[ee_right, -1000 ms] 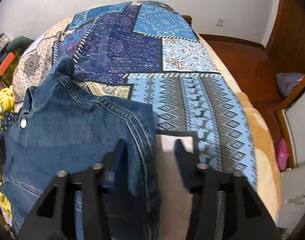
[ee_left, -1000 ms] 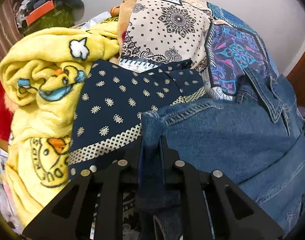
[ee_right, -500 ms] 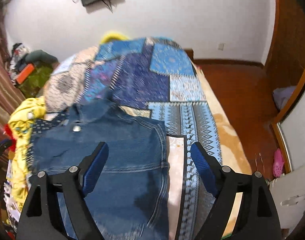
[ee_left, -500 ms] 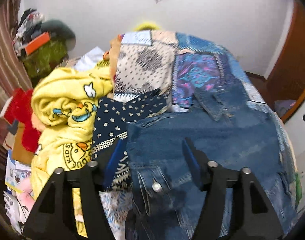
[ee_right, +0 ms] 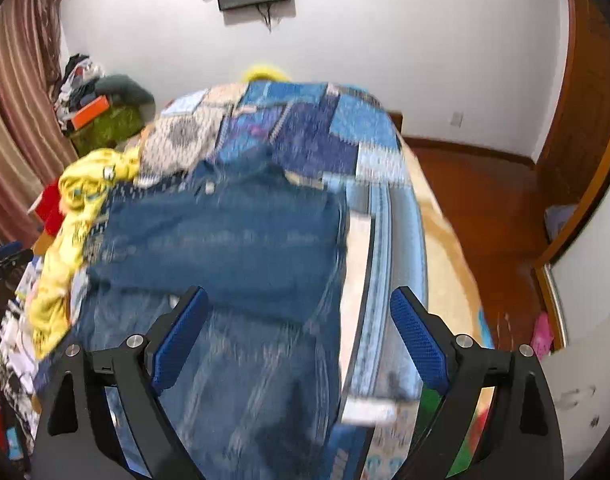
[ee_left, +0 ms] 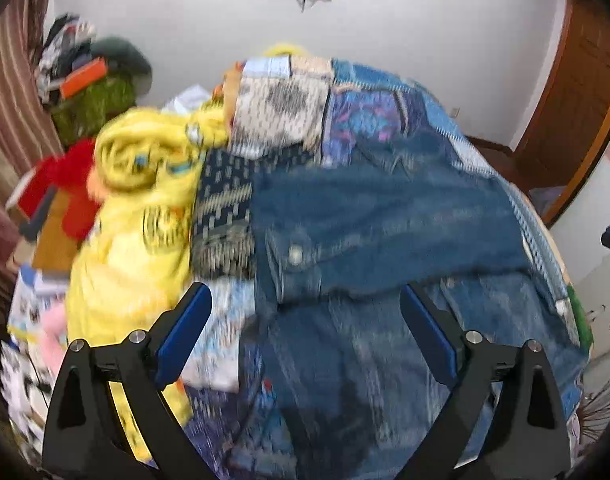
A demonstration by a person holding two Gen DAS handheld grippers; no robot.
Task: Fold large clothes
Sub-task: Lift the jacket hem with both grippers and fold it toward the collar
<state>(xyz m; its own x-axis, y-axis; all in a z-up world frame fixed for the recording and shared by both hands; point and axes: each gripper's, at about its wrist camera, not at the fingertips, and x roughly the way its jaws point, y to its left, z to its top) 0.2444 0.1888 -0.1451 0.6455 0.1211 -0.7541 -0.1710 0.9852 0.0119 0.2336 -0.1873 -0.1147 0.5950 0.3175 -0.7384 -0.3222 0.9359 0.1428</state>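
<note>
A blue denim jacket (ee_left: 377,216) lies folded across the patchwork bedspread (ee_left: 369,108); the right wrist view shows the jacket (ee_right: 233,240) too, its far half doubled over the near half. My left gripper (ee_left: 305,320) hangs above the jacket's near left part, jaws opening wide, nothing between them. My right gripper (ee_right: 299,322) hovers over the jacket's near right part, jaws also opening, nothing held. Both views are blurred by motion.
A yellow duck-print blanket (ee_left: 145,184) and a navy dotted cloth (ee_left: 225,196) are heaped left of the jacket. A red item (ee_left: 65,184) and piled clutter (ee_left: 89,80) fill the far left. Wooden floor (ee_right: 485,208) and a door (ee_right: 585,92) lie right of the bed.
Both grippers let go of the jacket's edge, spread their jaws and pulled back and up. The jacket now lies folded over on the bed.
</note>
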